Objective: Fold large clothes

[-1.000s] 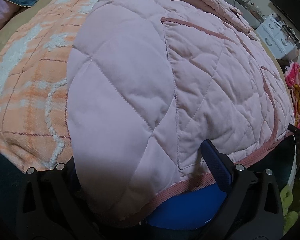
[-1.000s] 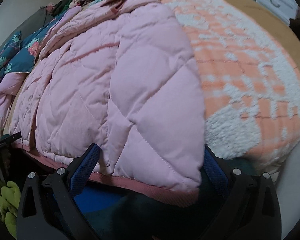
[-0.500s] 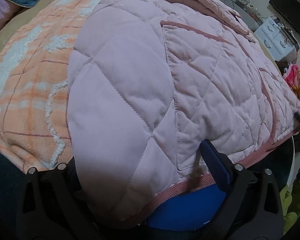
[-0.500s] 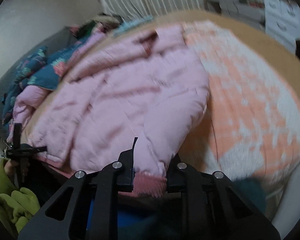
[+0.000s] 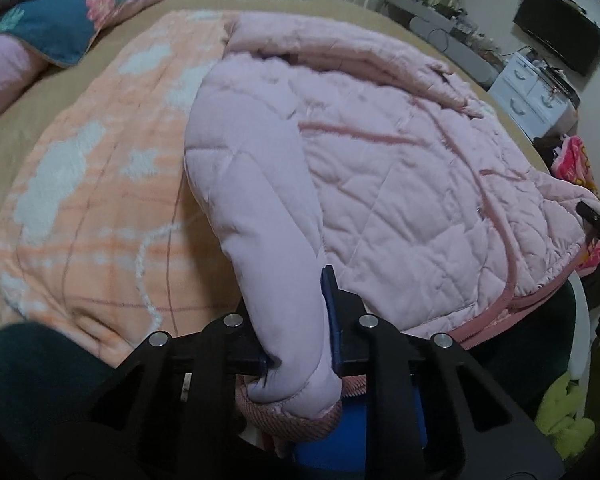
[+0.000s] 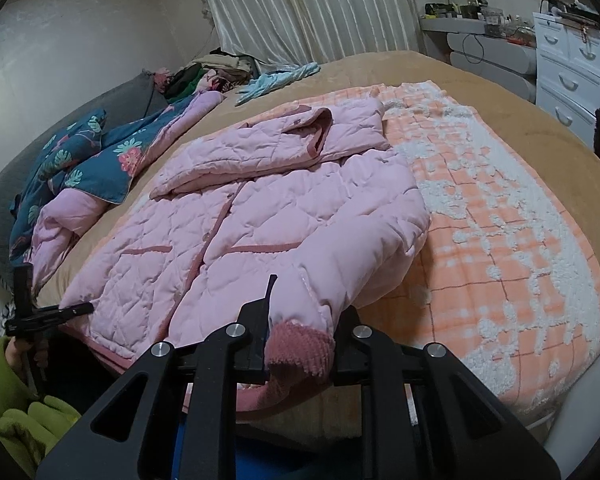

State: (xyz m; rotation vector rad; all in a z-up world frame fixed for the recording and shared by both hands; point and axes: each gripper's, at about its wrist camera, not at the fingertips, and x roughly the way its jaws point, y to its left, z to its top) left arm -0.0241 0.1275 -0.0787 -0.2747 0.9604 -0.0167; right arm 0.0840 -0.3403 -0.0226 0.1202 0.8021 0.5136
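Observation:
A pink quilted jacket (image 5: 400,184) (image 6: 260,208) lies front up on an orange and white blanket (image 5: 100,200) (image 6: 500,240) on the bed. My left gripper (image 5: 296,320) is closing its jaws on the jacket's left sleeve (image 5: 260,200) just above the ribbed cuff (image 5: 296,412), pads pressing the fabric, and holds that end raised. My right gripper (image 6: 308,304) is shut on the other sleeve (image 6: 360,248) at its dark pink cuff (image 6: 300,348), also raised off the blanket. Each gripper shows at the edge of the other's view (image 6: 40,314) (image 5: 596,220).
A tan bedspread (image 6: 480,92) lies under the blanket. A blue floral duvet (image 6: 92,148) and a clothes pile (image 6: 220,68) sit at the head of the bed. White drawers (image 6: 568,64) and a desk stand beyond the far side. A green sleeve (image 6: 16,420) is at the lower left.
Both grippers went from open around the sleeve ends to shut on them, the right first. Both then rose, lifting the cuffs, and the views tilted up to show more of the room.

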